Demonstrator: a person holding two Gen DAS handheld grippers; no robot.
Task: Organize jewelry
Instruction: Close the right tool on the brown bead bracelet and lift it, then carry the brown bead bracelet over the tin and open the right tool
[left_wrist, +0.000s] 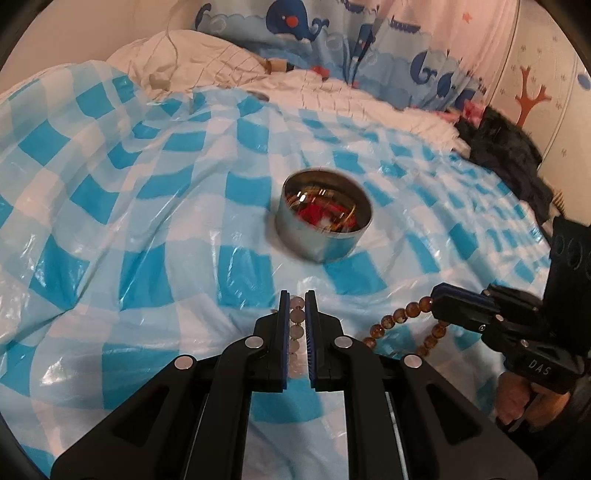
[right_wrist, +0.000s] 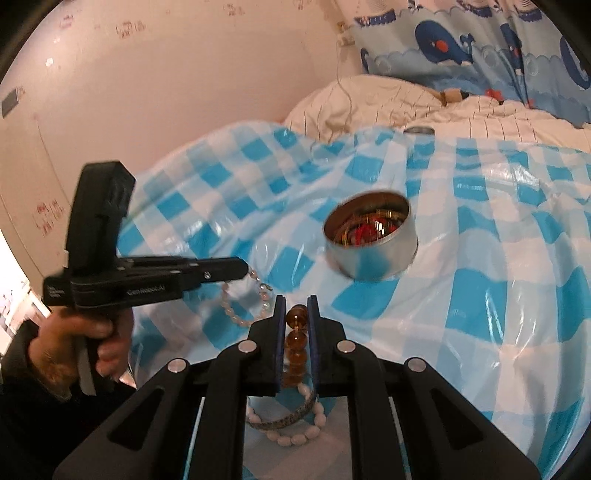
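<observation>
The left gripper (left_wrist: 297, 306) is squeezed tight on a string of pale pink round beads (left_wrist: 296, 321). The right gripper (right_wrist: 296, 312) is squeezed tight on a string of shiny brown glass beads (right_wrist: 295, 343). Both strings hang just above the blue and white checked plastic sheet (left_wrist: 129, 184), so they can be carried. A little farther off sits the round silver metal tin (left_wrist: 323, 229), probably where they go, with red and gold pieces inside, too blurry to name. A white oval bead bracelet (right_wrist: 295, 439) lies near, under the right gripper.
</observation>
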